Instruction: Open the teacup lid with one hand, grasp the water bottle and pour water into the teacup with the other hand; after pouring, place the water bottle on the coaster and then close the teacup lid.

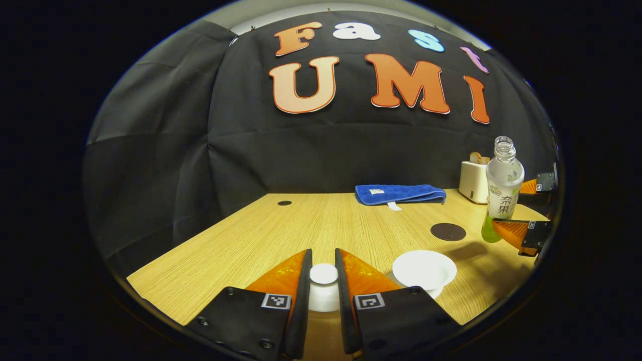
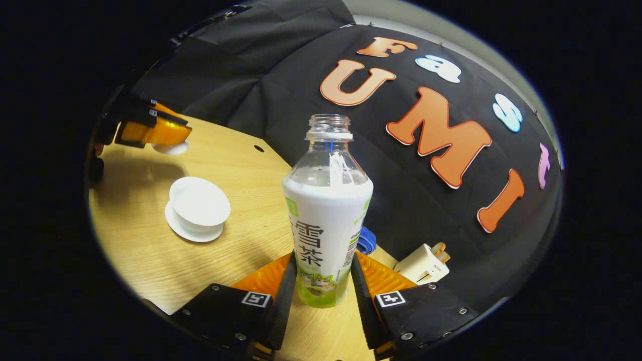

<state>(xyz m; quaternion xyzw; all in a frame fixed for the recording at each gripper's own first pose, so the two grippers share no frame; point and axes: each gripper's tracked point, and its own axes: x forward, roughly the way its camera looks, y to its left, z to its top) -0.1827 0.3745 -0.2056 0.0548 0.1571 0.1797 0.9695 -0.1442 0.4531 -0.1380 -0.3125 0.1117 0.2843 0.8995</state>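
- The left gripper point(image 1: 323, 281) is gripping the teacup lid point(image 1: 323, 275) by its knob, its two fingers narrowed against it and the lid sitting at about 6 o'clock in the left gripper view. The knob looks small and smooth, so I'd judge the lid could be slipping out or tipping if the hold loosens; how much of the knob the fingers are catching is hidden behind them.
- The teacup point(image 1: 424, 269) is standing open on its saucer at roughly 5 o'clock in that view, near the lid. Whether any water is already in it is hard to tell, since the bowl is reading as plain white.
- The dark round coaster point(image 1: 448, 231) is lying bare on the table point(image 1: 261, 235) at about 4 o'clock, beyond the cup.
- The right gripper point(image 2: 323, 281) is clamping the uncapped water bottle point(image 2: 326, 210) low on its body, the bottle held clear of the table toward 3 o'clock in the left gripper view. With the grip so low and the mouth open, I'd expect the bottle could be pivoting or spilling past the shallow cup as it tilts.
- The bottle's base is partly cut off by the fingers, and its liquid level is unclear behind the label.
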